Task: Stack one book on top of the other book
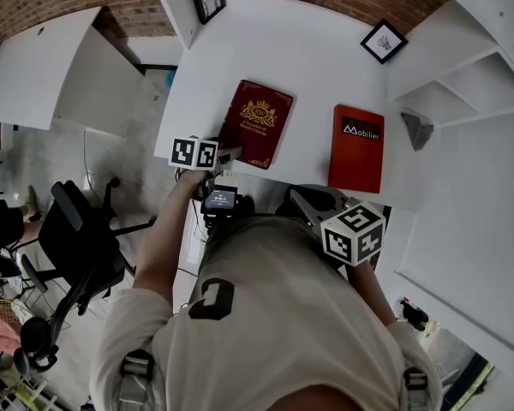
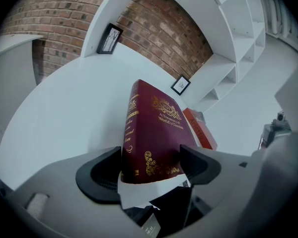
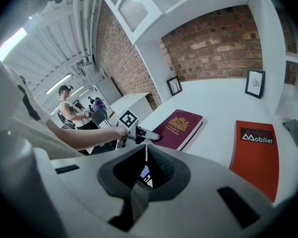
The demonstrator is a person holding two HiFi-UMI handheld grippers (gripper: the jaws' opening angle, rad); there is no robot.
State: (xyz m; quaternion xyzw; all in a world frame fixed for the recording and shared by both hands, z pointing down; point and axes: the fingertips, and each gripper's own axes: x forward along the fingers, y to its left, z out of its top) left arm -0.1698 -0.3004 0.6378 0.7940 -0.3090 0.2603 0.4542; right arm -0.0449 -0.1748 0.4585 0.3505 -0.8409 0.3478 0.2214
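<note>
Left book [image 1: 256,123] beside right book [image 1: 356,147] on table [image 1: 308,50], its near edge between left gripper [image 2: 151,165] fingers [image 2: 102,175].

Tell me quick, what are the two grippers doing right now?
Left gripper: jaws closed on the near edge of the thick maroon hardcover book with gold print.
Right gripper: jaws closed, holding nothing.

Maroon hardcover book [image 2: 154,133]: cover has a leather look with a slight sheen, and the stamped gilt ornament is glossy. Orange-red rectangular book [image 1: 357,148]: smooth matt cover. White table top [image 1: 308,58]: smooth, matt. My left gripper [image 2: 150,166]: pale grey smooth plastic shell, with black matt ribbed pads [image 2: 99,177]. My right gripper [image 3: 143,171]: same finish. Red-brown brick wall [image 3: 213,48]: rough, matt.
</note>
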